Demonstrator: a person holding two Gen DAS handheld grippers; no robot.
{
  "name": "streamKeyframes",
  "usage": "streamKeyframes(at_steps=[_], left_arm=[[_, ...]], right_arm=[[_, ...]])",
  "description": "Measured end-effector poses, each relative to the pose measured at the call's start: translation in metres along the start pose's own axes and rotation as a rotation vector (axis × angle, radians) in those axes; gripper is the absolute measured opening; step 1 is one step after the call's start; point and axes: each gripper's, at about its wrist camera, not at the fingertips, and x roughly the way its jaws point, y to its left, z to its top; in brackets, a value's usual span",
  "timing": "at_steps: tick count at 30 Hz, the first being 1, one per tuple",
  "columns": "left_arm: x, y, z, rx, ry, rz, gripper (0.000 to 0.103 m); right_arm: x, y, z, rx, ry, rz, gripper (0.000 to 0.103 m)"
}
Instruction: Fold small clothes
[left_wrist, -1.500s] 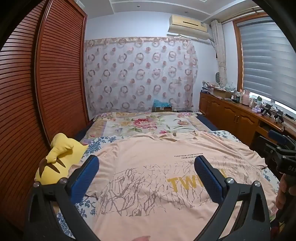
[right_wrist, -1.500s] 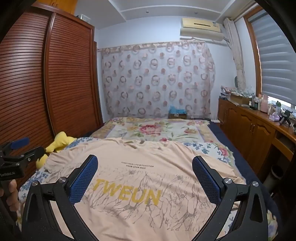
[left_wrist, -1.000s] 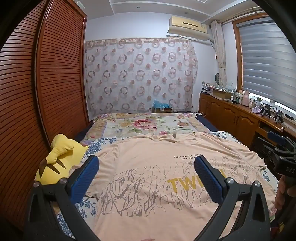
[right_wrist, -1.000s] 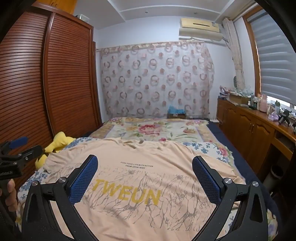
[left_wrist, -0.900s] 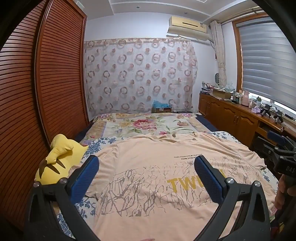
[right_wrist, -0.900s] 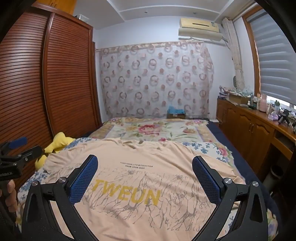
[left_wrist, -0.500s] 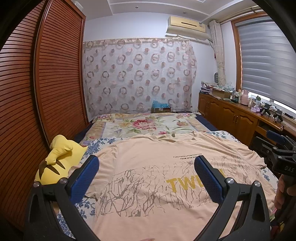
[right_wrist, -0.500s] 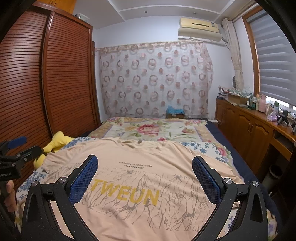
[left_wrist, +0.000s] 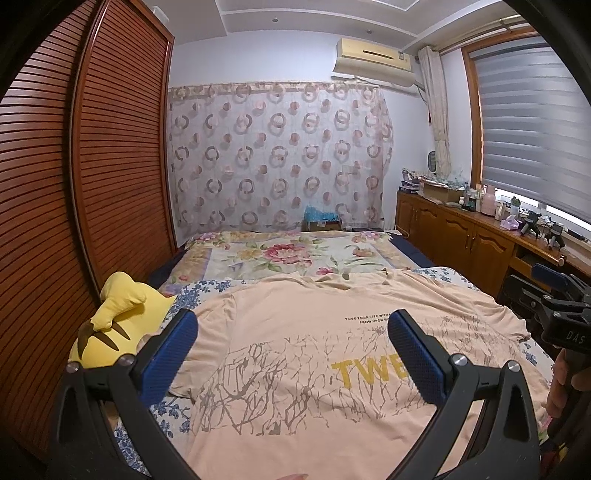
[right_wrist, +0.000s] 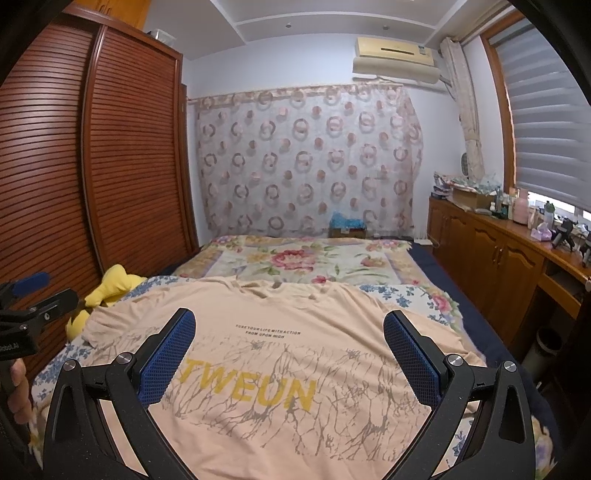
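Note:
A peach T-shirt (left_wrist: 295, 354) with yellow "TWEUN" lettering and a grey branch print lies spread flat, front up, on the bed; it also shows in the right wrist view (right_wrist: 288, 354). My left gripper (left_wrist: 291, 332) is open and empty, held above the shirt's left half. My right gripper (right_wrist: 288, 328) is open and empty above the shirt's middle. Each gripper shows at the other view's edge: the right one (left_wrist: 561, 295) and the left one (right_wrist: 33, 295).
A yellow plush toy (left_wrist: 114, 325) lies at the bed's left edge by the slatted wooden wardrobe (left_wrist: 74, 184). A floral quilt (left_wrist: 288, 254) covers the far bed. A wooden cabinet (left_wrist: 472, 240) with bottles runs along the right wall under the window.
Both cameras have drifted very slightly; the shirt lies as before and both grippers stay open.

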Motion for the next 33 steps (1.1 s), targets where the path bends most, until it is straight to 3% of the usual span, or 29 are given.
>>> streamKeyframes(at_steps=[33], left_arm=[[-0.0009,0.0003,-0.0006,0.001,-0.005,0.001,0.103]], right_arm=[[-0.0012,-0.0005,0.0034,-0.001,-0.005,0.002,0.103]])
